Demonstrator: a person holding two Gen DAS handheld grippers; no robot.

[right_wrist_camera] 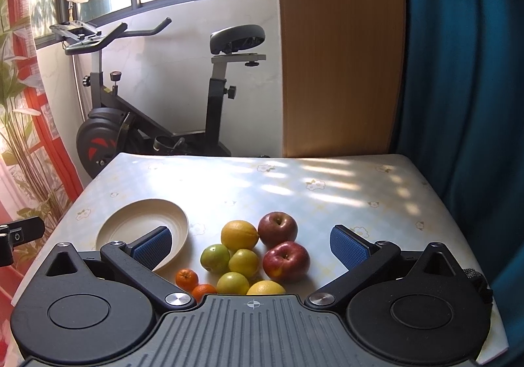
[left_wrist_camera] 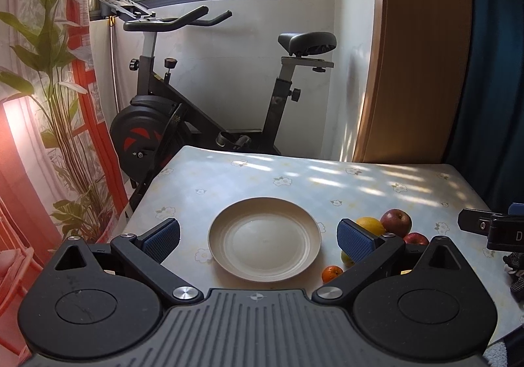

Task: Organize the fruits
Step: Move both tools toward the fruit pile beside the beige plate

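At the far left, beyond the table, stands a black exercise bike with a red-marked flywheel (left_wrist_camera: 140, 134) against the white wall. On the table with the pale floral cloth (right_wrist_camera: 294, 183) lies a round cream plate (left_wrist_camera: 264, 238), bare, framed between the wide-spread blue-padded fingers of the left gripper (left_wrist_camera: 258, 241), which holds nothing. To the right of the plate the fruits lie heaped together on the cloth, directly ahead of the right gripper (right_wrist_camera: 250, 247), whose jaws are likewise spread wide and grip nothing. From left to right the heap shows two small orange mandarins (right_wrist_camera: 187, 278) nearest the plate, three green-yellow round fruits (right_wrist_camera: 215, 258), a large yellow-orange citrus (right_wrist_camera: 239, 234) behind them, a second yellow fruit (right_wrist_camera: 266, 287) at the gripper body, and two dark red apples (right_wrist_camera: 286, 261) touching one another. Further right hangs a blue curtain (right_wrist_camera: 465, 72).
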